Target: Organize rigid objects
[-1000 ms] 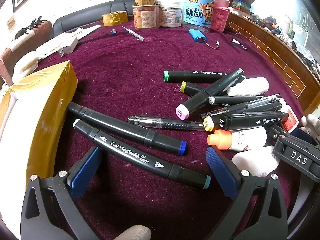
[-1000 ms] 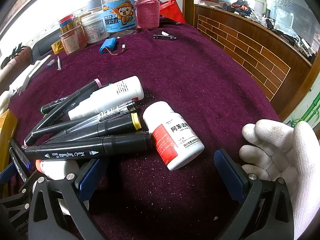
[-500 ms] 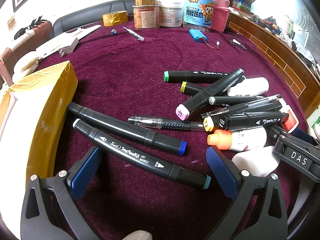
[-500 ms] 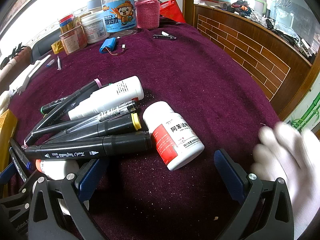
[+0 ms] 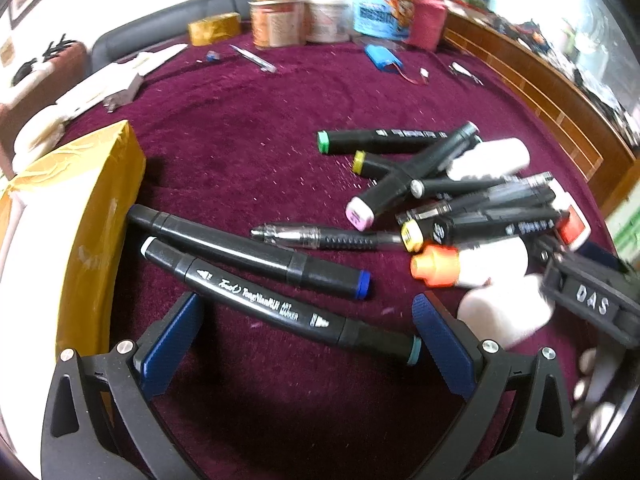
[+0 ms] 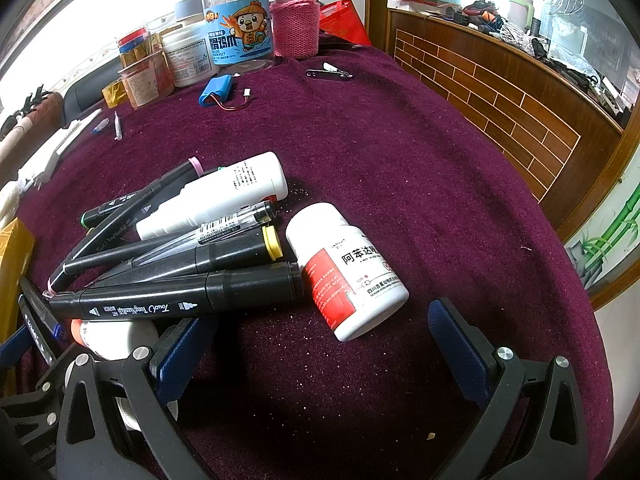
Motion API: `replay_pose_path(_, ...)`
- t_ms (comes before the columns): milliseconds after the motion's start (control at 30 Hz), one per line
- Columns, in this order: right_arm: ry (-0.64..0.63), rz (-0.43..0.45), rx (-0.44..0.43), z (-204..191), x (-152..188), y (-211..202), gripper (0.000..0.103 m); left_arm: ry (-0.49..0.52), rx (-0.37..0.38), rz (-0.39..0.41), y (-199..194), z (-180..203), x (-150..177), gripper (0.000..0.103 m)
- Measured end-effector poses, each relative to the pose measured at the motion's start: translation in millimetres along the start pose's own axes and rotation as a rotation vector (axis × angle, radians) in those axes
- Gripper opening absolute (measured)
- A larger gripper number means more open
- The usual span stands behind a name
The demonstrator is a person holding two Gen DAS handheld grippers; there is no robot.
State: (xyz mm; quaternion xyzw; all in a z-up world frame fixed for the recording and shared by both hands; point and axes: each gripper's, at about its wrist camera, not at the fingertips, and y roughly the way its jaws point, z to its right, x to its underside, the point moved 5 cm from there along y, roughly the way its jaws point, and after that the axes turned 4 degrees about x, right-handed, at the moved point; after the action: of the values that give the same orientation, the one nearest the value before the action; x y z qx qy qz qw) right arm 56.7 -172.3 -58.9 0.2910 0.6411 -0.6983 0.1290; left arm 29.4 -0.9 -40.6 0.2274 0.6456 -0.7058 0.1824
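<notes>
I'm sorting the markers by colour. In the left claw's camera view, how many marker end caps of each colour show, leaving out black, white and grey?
Blue cap: 1
Teal cap: 1
Green cap: 1
Pink cap: 1
Yellow cap: 2, the far one and the near one
Total: 6

I saw two black markers lying side by side apart from the heap of crossed markers, pens and white bottles; a red-labelled pill bottle lay on its side beside it.
</notes>
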Motion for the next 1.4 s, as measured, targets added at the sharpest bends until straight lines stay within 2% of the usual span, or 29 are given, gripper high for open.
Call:
replay_pose_path(100, -0.044, -0.012, -0.043, 5, 0, -2, 0.102, 0.039, 0.025, -0.03, 0, -4, 3, 0.103)
replay_pose_path(200, -0.034, -0.025, -0.089, 8, 2, -5, 0.102, 0.05, 0.025, -0.022, -5, -5, 7, 0.103)
replay_pose_path(300, -0.082, -0.059, -0.051, 2, 5, -6, 0.102, 0.04, 0.01, -0.022, -6, -2, 8, 0.103)
replay_pose_path(533, -0.086, -0.045, -0.079, 4, 9, -12, 0.1, 0.04, 0.02, -0.02, -5, -3, 8, 0.103)
replay_pose_path(567, -0.078, -0.026, -0.08, 7, 9, -16, 0.1, 0.041, 0.022, -0.022, -6, -3, 9, 0.103)
replay_pose_path(667, -0.036, 0.118, -0.088, 19, 5, -44, 0.1, 0.046, 0.051, -0.022, -12, -6, 12, 0.103)
replay_pose_path(733, 0.01, 0.281, -0.071, 30, 3, -71, 0.1, 0.043, 0.1, 0.011, -25, -10, 14, 0.103)
replay_pose_path(800, 0.046, 0.406, -0.073, 38, -5, -86, 0.1, 0.046, 0.112, 0.064, -43, -17, 13, 0.103)
replay_pose_path(900, 0.079, 0.378, -0.052, 40, -20, -69, 0.098, 0.017, 0.109, 0.096, -56, -29, 6, 0.103)
replay_pose_path(933, 0.101, 0.362, -0.072, 42, -20, -60, 0.093, 0.005, 0.104, 0.096, -57, -33, 3, 0.103)
replay_pose_path(967, 0.11, 0.31, -0.093, 42, -22, -49, 0.089, -0.007, 0.09, 0.095, -58, -37, 0, 0.103)
replay_pose_path(1000, 0.12, 0.283, -0.11, 45, -22, -44, 0.081, -0.018, 0.08, 0.089, -57, -40, -2, 0.102)
replay_pose_path(1033, 0.142, 0.255, -0.137, 48, -23, -38, 0.081, -0.028, 0.077, 0.079, -55, -43, -4, 0.102)
replay_pose_path(1133, 0.196, 0.241, -0.182, 61, -19, -35, 0.081, -0.058, 0.072, 0.021, -42, -45, -9, 0.101)
replay_pose_path(1267, 0.217, 0.235, -0.197, 65, -13, -36, 0.081, -0.094, 0.039, -0.074, -12, -37, -11, 0.099)
replay_pose_path(1300, 0.219, 0.234, -0.201, 67, -11, -37, 0.081, -0.081, 0.0, -0.077, -7, -35, -12, 0.097)
replay_pose_path(1400, 0.225, 0.224, -0.203, 67, -13, -35, 0.081, -0.022, -0.08, -0.051, -1, -28, -11, 0.069)
